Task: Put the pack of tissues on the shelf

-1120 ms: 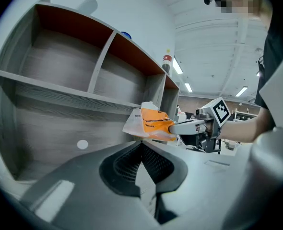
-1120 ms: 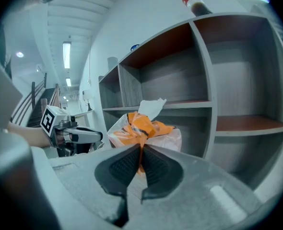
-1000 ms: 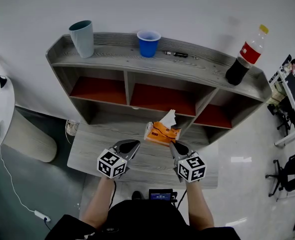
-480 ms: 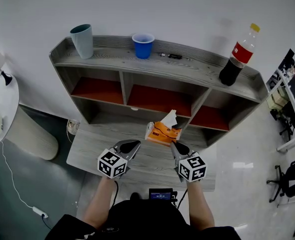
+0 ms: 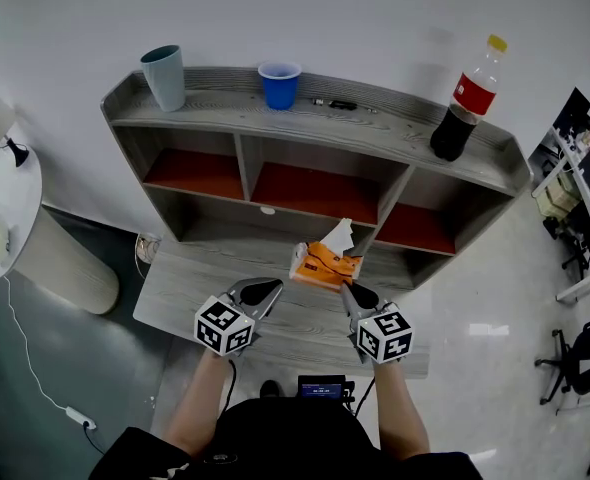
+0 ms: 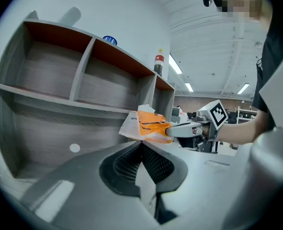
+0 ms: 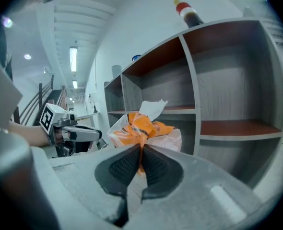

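The pack of tissues (image 5: pixel 322 265) is orange and white plastic with a white tissue sticking out of its top. My right gripper (image 5: pixel 346 287) is shut on the pack's near edge (image 7: pixel 144 128) and holds it above the grey desk (image 5: pixel 175 298), in front of the shelf's (image 5: pixel 305 118) lower middle compartment. My left gripper (image 5: pixel 272 289) is shut and empty, level with the right one and a little left of the pack (image 6: pixel 148 126). In the left gripper view, the left gripper (image 6: pixel 141 143) points past the right gripper (image 6: pixel 170 127). The left gripper (image 7: pixel 92 133) also shows in the right gripper view.
On the shelf's top board stand a teal cup (image 5: pixel 165 76), a blue cup (image 5: pixel 278 83), a dark pen (image 5: pixel 340 104) and a cola bottle (image 5: pixel 465 98). The red-backed compartments hold nothing. A round white table (image 5: pixel 0 218) is at the left, office chairs (image 5: pixel 575 358) at the right.
Both grippers and the pack stay where they were. Only the head view has shifted a little, so the shelf sits slightly differently in the picture.
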The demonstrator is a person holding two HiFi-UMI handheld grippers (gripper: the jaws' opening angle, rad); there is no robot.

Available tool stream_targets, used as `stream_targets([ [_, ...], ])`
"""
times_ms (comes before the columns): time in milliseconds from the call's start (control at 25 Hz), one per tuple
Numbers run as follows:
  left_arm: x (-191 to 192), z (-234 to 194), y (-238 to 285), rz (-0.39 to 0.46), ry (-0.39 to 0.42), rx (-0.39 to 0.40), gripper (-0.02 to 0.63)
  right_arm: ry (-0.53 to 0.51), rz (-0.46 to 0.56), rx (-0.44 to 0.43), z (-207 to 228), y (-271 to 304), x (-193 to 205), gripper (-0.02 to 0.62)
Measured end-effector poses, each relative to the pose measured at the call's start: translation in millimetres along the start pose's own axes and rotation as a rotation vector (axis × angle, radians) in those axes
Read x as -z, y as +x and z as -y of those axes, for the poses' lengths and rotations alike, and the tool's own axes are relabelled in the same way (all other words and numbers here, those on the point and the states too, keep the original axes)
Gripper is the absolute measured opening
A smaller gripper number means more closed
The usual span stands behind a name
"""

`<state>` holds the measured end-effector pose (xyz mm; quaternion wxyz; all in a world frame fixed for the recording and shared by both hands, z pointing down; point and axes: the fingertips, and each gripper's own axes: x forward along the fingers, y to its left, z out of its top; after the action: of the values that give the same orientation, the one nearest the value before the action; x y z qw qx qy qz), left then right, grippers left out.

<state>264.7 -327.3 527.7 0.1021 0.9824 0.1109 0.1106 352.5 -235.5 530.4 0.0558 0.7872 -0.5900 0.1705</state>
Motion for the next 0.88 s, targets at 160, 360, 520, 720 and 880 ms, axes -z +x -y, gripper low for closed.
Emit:
stream_targets([
  [160, -3, 6, -1, 0.014, -0.009, -0.001, 0.003, -0.005, 0.002, -0.011, 0, -5, 1, 0.006],
  [360, -9, 14, -1, 0.048, -0.035, -0.002, 0.005, -0.011, 0.003, -0.028, 1, -11, 1, 0.006],
  [520, -14, 19, 2, 0.06, -0.049, -0.003, 0.095, -0.019, 0.004, -0.045, 2, -16, 3, 0.006],
  [720, -20, 25, 11, 0.055, -0.043, -0.013, 0.133, -0.031, 0.008, -0.081, 0, -22, 6, 0.006],
  [880, -22, 31, 18, 0.034, -0.035, -0.019, 0.143, -0.045, 0.011, -0.116, -2, -26, 8, 0.006],
])
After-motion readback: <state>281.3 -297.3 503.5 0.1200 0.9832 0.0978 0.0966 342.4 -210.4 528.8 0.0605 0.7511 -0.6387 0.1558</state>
